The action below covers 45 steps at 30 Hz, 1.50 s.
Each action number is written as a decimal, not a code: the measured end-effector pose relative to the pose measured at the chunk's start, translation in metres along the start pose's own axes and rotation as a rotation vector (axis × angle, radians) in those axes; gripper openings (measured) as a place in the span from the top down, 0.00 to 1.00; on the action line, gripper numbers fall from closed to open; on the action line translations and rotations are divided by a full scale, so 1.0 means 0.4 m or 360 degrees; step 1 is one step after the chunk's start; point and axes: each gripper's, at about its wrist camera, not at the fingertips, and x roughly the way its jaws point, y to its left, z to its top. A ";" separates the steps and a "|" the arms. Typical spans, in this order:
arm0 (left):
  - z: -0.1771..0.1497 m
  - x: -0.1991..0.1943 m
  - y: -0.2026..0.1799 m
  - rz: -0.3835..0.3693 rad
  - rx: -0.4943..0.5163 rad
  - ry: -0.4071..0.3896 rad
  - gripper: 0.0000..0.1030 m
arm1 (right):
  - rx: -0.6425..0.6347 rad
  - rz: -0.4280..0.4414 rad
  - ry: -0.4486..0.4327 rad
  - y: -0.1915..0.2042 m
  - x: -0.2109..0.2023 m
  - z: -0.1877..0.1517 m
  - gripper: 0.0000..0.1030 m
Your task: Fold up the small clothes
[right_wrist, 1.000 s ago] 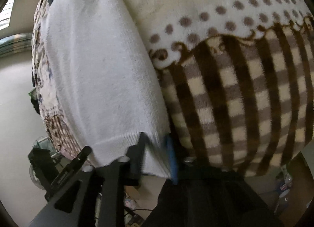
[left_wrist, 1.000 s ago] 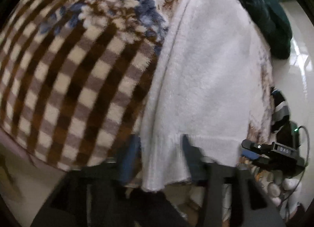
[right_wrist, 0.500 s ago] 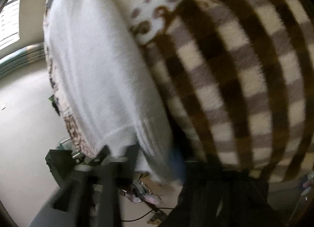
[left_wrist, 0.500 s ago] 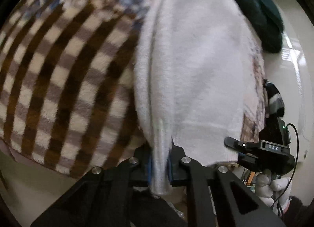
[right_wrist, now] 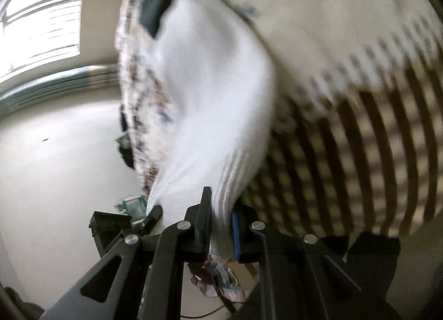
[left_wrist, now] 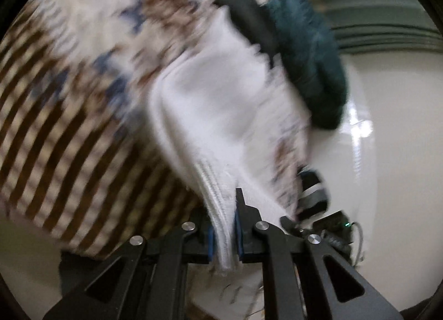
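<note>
A white knitted garment (left_wrist: pixel 221 104) lies on a brown checked and floral blanket (left_wrist: pixel 61 126). My left gripper (left_wrist: pixel 224 226) is shut on the ribbed hem at one corner and lifts it off the blanket. My right gripper (right_wrist: pixel 221 217) is shut on the ribbed hem at the other corner of the same garment (right_wrist: pixel 210 93). The garment hangs stretched from both grippers, its far end still resting on the blanket. The right gripper (left_wrist: pixel 318 226) shows at the lower right of the left wrist view. Both views are motion blurred.
A dark teal cloth (left_wrist: pixel 310 65) and a black item (left_wrist: pixel 249 23) lie at the far end of the garment. The blanket (right_wrist: pixel 360 126) covers the surface. A pale glossy floor (right_wrist: pixel 55 167) lies beyond its edge, with a bright window (right_wrist: pixel 41 21) behind.
Both grippers closed on the hem corners and have lifted and pulled the garment up and back off the blanket; the views have tilted upward.
</note>
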 end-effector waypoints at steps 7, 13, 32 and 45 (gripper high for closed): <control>0.313 0.074 -0.102 -0.0124 0.0075 -0.0156 0.91 | -0.0140 0.0079 -0.0205 0.239 0.011 0.270 0.88; 0.644 0.275 -0.107 -0.0117 0.0084 -0.0174 0.91 | -0.0154 0.0005 -0.0363 0.368 0.130 0.591 0.88; 0.906 0.597 -0.023 0.0421 0.0473 0.0109 0.53 | -0.0233 -0.0477 -0.0174 0.273 0.404 0.932 0.44; 0.956 0.656 0.002 0.0541 0.0611 0.0107 0.93 | -0.0364 -0.0790 -0.0460 0.287 0.416 0.945 0.93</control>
